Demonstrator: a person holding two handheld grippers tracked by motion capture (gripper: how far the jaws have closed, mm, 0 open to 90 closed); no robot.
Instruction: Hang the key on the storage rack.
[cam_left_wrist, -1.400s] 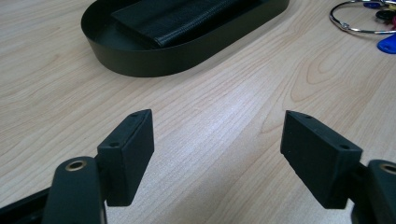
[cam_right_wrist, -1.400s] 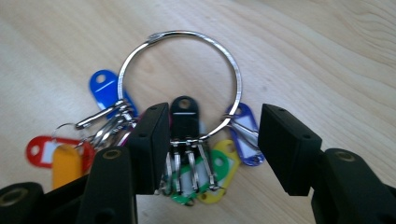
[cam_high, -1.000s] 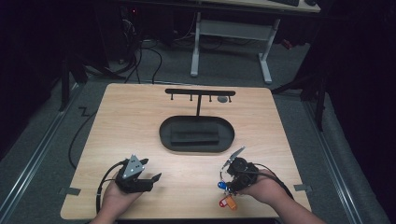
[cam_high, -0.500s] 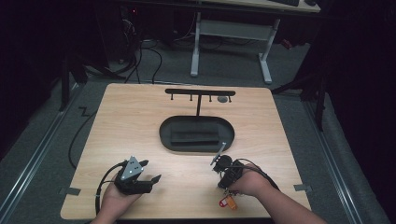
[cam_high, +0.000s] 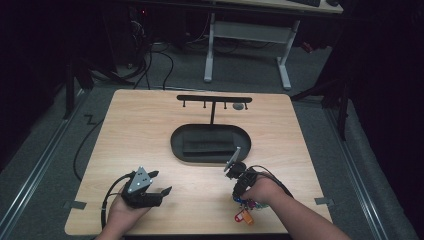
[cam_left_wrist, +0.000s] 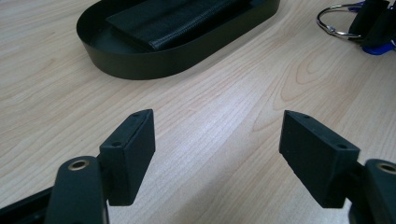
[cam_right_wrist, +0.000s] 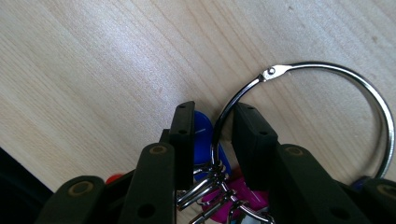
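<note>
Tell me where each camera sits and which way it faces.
High view: above the near edge, looking forward and down at the table; both forearms enter from below.
Left gripper view: rides the left tongs, jaws apart, facing the black tray.
Right gripper view: rides the right tongs, looking down at the metal ring between them.
Shared: both gripper views show the ring.

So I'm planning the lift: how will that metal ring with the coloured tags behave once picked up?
The ring looks like thin, stiff wire, so it should keep its shape. The tags hang on loose clips, so they will probably dangle and swing. Polished metal between the right gripper pads may slip or pivot.
</note>
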